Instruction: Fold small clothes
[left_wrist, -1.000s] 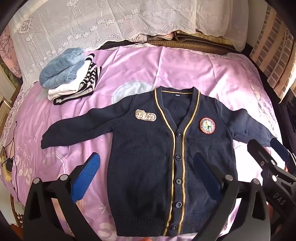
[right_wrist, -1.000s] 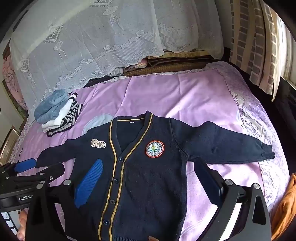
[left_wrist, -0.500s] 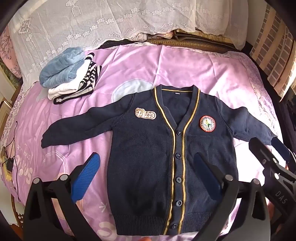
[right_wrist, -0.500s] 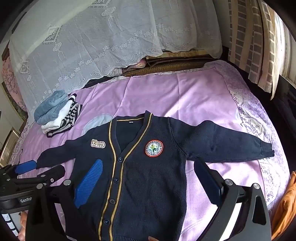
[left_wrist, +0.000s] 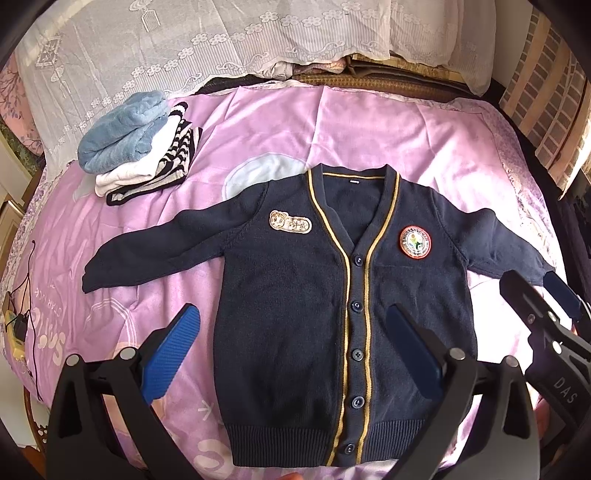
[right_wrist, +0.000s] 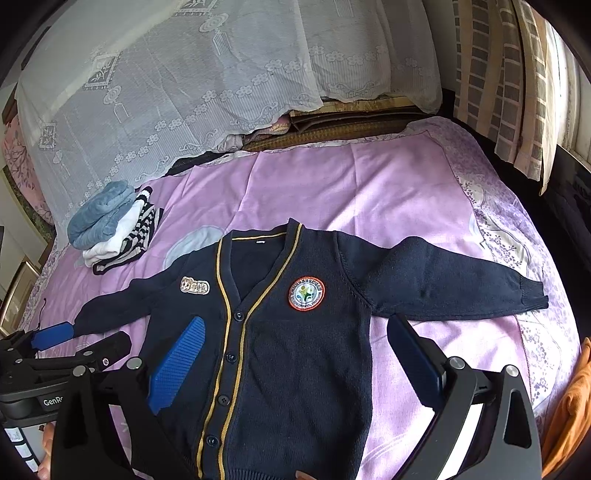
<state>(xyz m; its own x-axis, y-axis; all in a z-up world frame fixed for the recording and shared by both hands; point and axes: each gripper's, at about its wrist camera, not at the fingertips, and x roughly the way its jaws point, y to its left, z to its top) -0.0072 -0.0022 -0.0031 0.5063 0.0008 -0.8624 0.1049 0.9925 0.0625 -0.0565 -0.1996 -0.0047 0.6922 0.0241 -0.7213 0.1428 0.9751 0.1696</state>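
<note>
I have the navy cardigan (left_wrist: 295, 314) spread flat and face up on the pink bedspread (left_wrist: 369, 129), buttoned down the front, both sleeves stretched out to the sides and the ribbed hem nearest me. My left gripper (left_wrist: 291, 350) hangs above its lower half with the 2 blue-padded fingers spread wide and nothing between them; 1 pad sits over bare bedspread beside the hem, the other over the cardigan's body. My right gripper (right_wrist: 295, 365) is just as wide apart and holds nothing, hovering over the cardigan's other side with 1 pad above the knit and the other above the bedspread below the outstretched sleeve. I cannot tell whether either touches the fabric. Toward the far left corner of the bed sits a stack of folded clothes (left_wrist: 136, 147), well apart from the cardigan, in front of a white lace cover (right_wrist: 184, 92).
</note>
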